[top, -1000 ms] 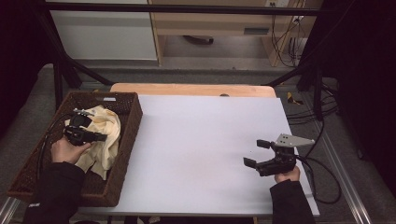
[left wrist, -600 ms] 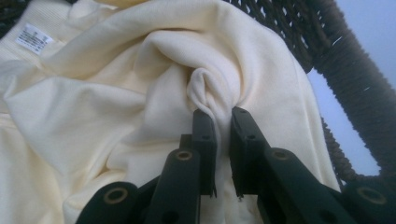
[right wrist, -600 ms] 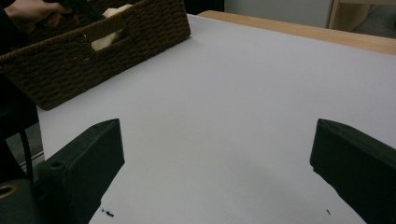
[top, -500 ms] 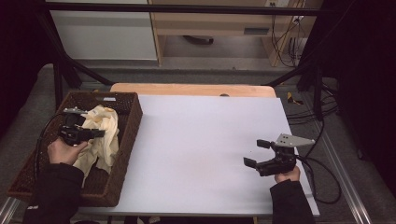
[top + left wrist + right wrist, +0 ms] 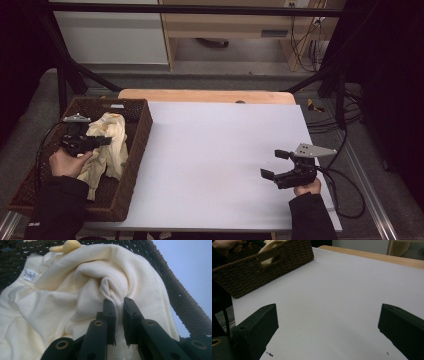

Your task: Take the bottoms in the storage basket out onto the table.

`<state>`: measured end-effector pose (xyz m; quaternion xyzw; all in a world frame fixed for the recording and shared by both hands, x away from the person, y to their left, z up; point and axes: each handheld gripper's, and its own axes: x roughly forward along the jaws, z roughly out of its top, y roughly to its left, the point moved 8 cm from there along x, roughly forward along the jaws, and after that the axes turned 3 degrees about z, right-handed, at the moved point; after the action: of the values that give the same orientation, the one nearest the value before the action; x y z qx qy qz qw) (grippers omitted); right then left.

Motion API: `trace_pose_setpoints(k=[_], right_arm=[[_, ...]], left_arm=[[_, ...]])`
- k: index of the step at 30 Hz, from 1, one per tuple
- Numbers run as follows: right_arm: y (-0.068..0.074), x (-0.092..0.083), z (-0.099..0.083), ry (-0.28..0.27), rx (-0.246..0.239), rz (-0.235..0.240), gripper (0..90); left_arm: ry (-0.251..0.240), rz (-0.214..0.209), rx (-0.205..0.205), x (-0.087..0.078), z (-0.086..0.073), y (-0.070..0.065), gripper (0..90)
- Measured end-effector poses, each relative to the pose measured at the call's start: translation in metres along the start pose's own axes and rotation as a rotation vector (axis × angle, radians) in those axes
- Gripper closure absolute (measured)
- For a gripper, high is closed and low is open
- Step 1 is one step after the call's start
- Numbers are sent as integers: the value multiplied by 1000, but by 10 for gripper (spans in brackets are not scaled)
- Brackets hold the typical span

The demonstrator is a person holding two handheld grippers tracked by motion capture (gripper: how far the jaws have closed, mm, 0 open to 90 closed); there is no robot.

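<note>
A pale yellow cloth (image 5: 107, 145) lies bunched in the dark wicker basket (image 5: 135, 165) at the table's left. My left gripper (image 5: 102, 141) reaches into the basket and is shut on a pinched fold of this cloth (image 5: 110, 290); the fold stands up between its black pads. A white label (image 5: 30, 274) shows on the cloth. My right gripper (image 5: 274, 164) rests low over the white table at the right, its jaws wide apart with nothing between them. The right gripper (image 5: 329, 325) faces the basket (image 5: 274, 267) across the bare tabletop.
The white tabletop (image 5: 215, 160) spreads between basket and right hand. A wooden strip (image 5: 205, 96) runs along the far edge. Cables (image 5: 350, 185) trail off the right gripper past the table's right edge. Black frame bars (image 5: 65, 80) stand behind the basket.
The left hand and gripper have shifted a little within the basket, with the cloth bunching toward the jaws. The right gripper has stayed put.
</note>
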<state>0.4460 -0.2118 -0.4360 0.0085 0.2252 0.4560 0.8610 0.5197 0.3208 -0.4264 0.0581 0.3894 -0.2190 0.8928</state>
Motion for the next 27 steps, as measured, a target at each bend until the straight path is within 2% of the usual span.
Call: trace_pose_setpoints(k=[19, 27], right_arm=[[0, 1, -1, 6, 0, -2, 35], [0, 1, -1, 8, -1, -3, 35]], left_arm=[[-112, -26, -24, -14, 9, -2, 817], [-126, -23, -10, -16, 11, -3, 818]])
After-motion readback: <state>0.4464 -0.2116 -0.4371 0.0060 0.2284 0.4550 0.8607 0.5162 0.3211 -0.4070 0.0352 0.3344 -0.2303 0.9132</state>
